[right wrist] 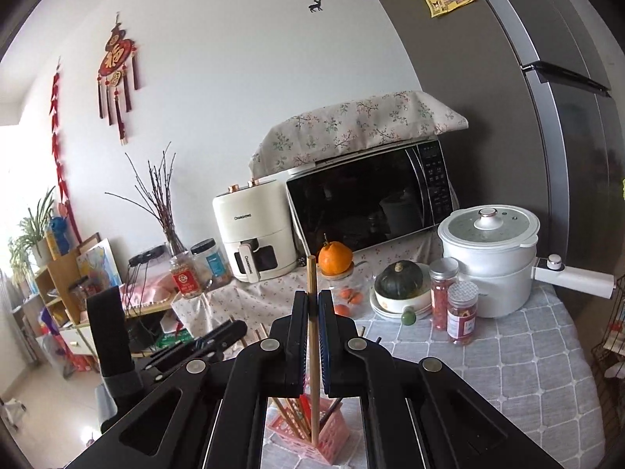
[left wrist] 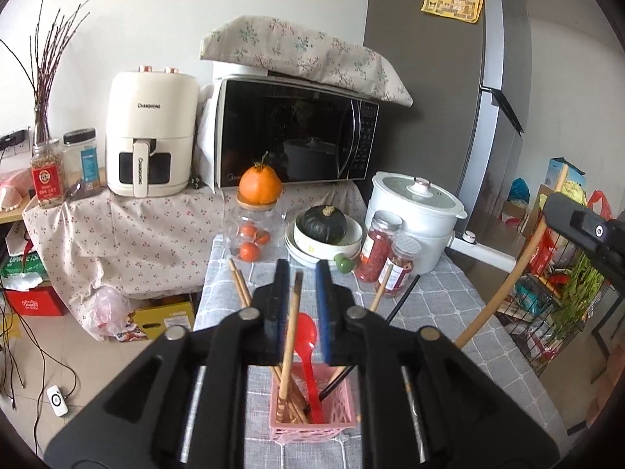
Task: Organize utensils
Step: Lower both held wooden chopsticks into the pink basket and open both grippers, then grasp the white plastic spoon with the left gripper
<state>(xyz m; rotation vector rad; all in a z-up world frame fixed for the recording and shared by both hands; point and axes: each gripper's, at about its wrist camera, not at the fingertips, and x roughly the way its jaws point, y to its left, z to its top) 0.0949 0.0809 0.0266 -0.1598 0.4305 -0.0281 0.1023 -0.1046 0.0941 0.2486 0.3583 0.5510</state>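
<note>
Between the right tool (right wrist: pixel 312 305) pads: one wooden chopstick (right wrist: pixel 311 351), clamped, long axis near vertical, lower end already inside the pink basket (right wrist: pixel 332 443) directly below. Judgement: next move is release or a short push down; risk is the stick tipping out if it's let go while tilted.

Left tool (left wrist: pixel 302 293) fingers are apart, gripping nothing. A chopstick standing in the basket rises through the gap, apparently not touched. It hovers just above the same basket (left wrist: pixel 343 402), so both tools are stacked over one target; the right one has the part.

Basket on the checked-cloth bench (left wrist: pixel 449 312) holds more chopsticks (left wrist: pixel 289 402) and a red spoon (left wrist: pixel 308 344). Loose chopsticks (left wrist: pixel 240 283) lie on the bench beyond, towards the bowls.
</note>
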